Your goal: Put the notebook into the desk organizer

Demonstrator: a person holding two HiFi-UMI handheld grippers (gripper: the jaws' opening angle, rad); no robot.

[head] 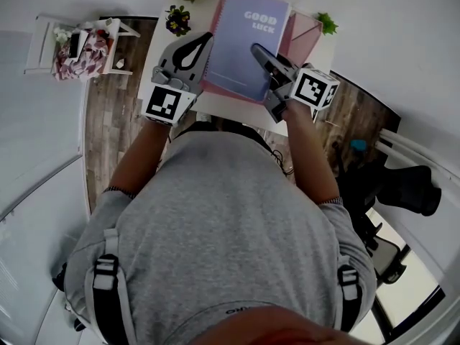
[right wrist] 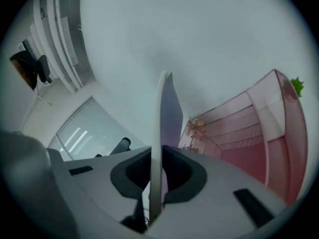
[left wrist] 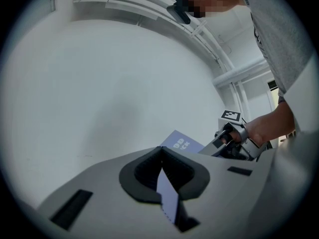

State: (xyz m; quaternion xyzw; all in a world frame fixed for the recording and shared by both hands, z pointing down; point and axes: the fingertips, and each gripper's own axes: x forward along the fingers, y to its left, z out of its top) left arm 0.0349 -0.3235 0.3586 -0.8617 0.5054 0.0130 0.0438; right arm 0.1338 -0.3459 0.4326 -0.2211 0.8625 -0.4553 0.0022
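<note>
So the lavender spiral-bound notebook point(head: 248, 45) with "GOOD LUCK" in white on the cover and a pink back is off the surface, held tilted above the white worktop point(head: 230, 106). It's not in the organizer. It's pinched on both sides.

The left hand-held gripper point(head: 203, 45) has the spiral side. In the left gripper view its jaws point(left wrist: 162, 158) are pressed tight on the thin edge of the notebook point(left wrist: 180, 144), with the cover sticking out past them.

The right hand-held gripper point(head: 260, 52) comes in across the opposite side. In the right gripper view it point(right wrist: 158, 153) is clamped on the notebook point(right wrist: 167, 113) too. There you see the book edge-on, standing almost straight up between the dark pads.

The pink wire-mesh desk organizer point(head: 307, 33) sits at the far right of the worktop, just behind the notebook's right edge from the head view. The right gripper view has the organizer point(right wrist: 259, 133) beside the book, dividers visible. Can't tell if the two are touching.

A small leafy green plant point(head: 327, 24) peeks out behind the organizer. A little pot of dark purple flowers point(head: 177, 20) stands at the far left corner of the worktop, close to the left hand-held gripper. Dark wooden floor point(head: 108, 121) shows off both sides of the worktop.
</note>
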